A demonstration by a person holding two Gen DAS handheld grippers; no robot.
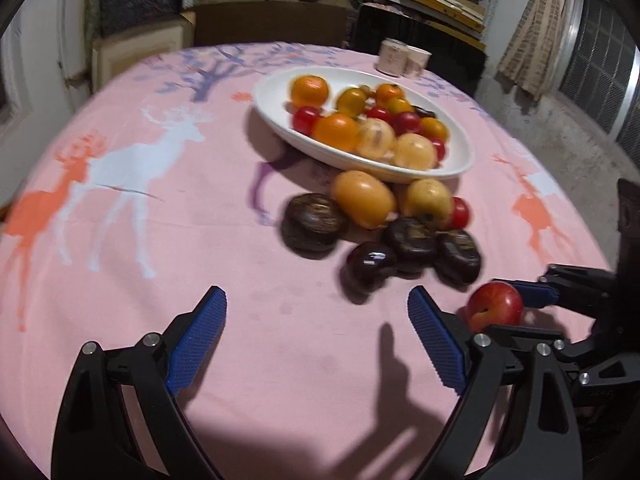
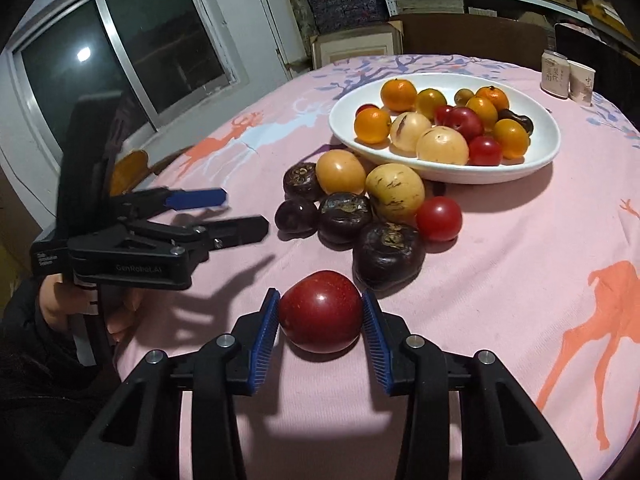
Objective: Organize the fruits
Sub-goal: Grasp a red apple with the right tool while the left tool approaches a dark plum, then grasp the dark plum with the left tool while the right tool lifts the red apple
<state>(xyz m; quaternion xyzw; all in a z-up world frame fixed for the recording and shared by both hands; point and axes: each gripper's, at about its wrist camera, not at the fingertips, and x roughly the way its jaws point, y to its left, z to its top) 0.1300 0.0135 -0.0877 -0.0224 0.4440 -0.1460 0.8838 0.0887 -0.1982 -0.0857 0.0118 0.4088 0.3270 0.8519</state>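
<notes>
My right gripper [image 2: 320,316] is shut on a red plum [image 2: 321,311], just above the pink tablecloth; the plum also shows in the left wrist view [image 1: 495,306]. My left gripper [image 1: 316,300] is open and empty, to the left of the plum; it shows in the right wrist view [image 2: 244,212]. A white oval bowl [image 2: 536,160] holds oranges, red plums and pale yellow fruits. In front of it lies a loose pile: several dark purple fruits [image 2: 388,256], two yellow fruits [image 2: 395,192] and a small red fruit [image 2: 439,219].
Two small paper cups [image 2: 568,76] stand at the table's far right edge. A dark chair back [image 2: 472,36] and shelves stand behind the table. A window [image 2: 120,48] is on the left. The table [image 2: 520,280] has a pink deer-print cloth.
</notes>
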